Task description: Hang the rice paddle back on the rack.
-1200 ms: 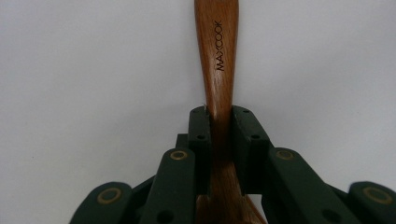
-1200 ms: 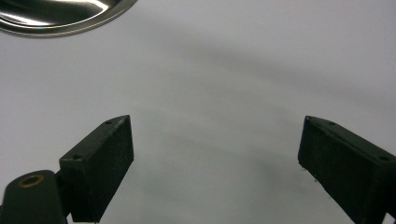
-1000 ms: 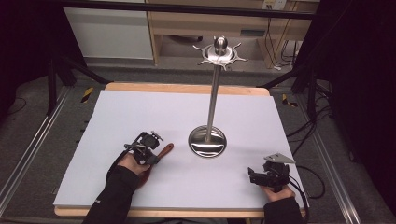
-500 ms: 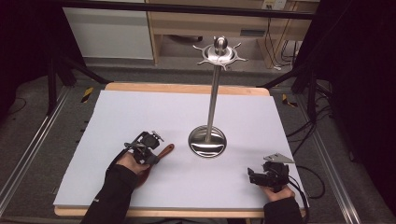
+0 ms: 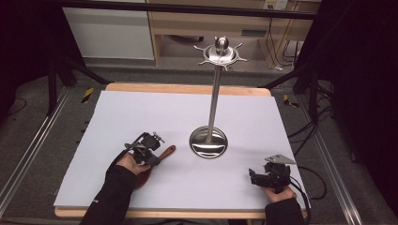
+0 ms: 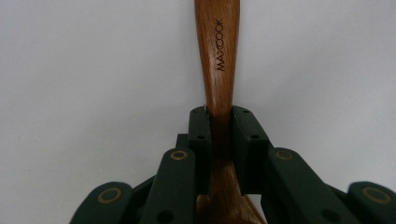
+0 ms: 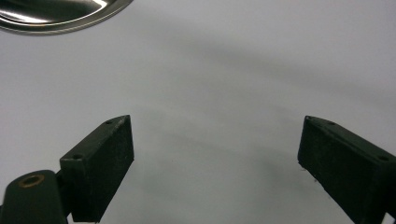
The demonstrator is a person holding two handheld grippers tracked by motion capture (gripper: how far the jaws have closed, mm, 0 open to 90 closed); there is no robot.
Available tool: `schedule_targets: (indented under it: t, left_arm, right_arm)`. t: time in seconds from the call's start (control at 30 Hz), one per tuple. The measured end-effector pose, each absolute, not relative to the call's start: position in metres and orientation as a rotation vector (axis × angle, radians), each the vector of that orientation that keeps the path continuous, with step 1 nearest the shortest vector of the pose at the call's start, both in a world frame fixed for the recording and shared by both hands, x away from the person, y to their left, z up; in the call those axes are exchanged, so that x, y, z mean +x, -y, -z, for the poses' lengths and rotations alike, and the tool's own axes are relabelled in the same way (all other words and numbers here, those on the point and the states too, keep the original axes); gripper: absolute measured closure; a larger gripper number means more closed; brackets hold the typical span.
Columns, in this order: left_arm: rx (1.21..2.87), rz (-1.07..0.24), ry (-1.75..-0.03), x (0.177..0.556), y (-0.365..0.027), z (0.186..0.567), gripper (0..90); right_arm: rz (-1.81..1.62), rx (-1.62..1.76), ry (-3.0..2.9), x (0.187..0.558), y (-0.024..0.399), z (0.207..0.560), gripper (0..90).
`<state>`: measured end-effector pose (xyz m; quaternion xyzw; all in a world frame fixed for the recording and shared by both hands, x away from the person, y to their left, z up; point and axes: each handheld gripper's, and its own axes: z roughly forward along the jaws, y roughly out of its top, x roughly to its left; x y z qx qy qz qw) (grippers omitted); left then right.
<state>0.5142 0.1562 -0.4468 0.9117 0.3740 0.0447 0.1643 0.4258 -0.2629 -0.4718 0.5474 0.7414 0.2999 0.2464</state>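
Wooden spoon handle (image 6: pixel 218 70) clamped in my left tongs (image 6: pixel 219 126).
My right tongs (image 7: pixel 215 158) rest apart near the desk's (image 5: pixel 141 112) front right corner.

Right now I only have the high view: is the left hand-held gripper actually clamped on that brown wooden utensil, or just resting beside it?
Observer: Clamped. In the left gripper view the left hand-held gripper has both jaws pressed on the brown wooden utensil at the narrow part of its handle.
Operator: Any marking on the handle?
Observer: Yes, the word MAXCOOK runs along the wood.
Operator: And the right one?
Observer: The right hand-held gripper stands wide open over the white table cover, nothing between its jaws; the rim of the shiny steel stand's round base sits ahead of it.
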Motion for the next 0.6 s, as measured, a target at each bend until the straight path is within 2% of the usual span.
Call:
schedule_targets:
  t: [0.6]
  left_arm:
    - [2.416, -0.197, -1.054, 0.5, -0.18, 0.429, 78.2]
  right_arm:
    - [-0.817, 1.497, -2.02, 0.426, 0.263, 0.472, 11.0]
